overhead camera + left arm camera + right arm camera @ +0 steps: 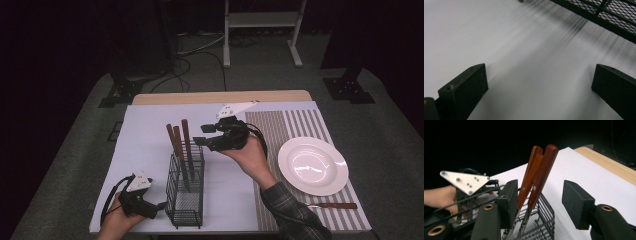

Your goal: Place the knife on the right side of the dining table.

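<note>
Wooden-handled cutlery (537, 173) stands upright in a black wire-mesh caddy (186, 197) near the table's front edge; the right gripper (200, 135) hovers level beside the handles, part-open, empty. The left gripper (160, 205) rests wide open, empty, beside the caddy

We see the wire caddy (186, 192) near the table's (145, 145) front edge w/ three utensils (180, 145) upright in it. Right gripper (200, 135) just right of their handles; left gripper (161, 205) left of caddy. Plate (312, 166) far right, a knife (332, 205) in front of it.
</note>
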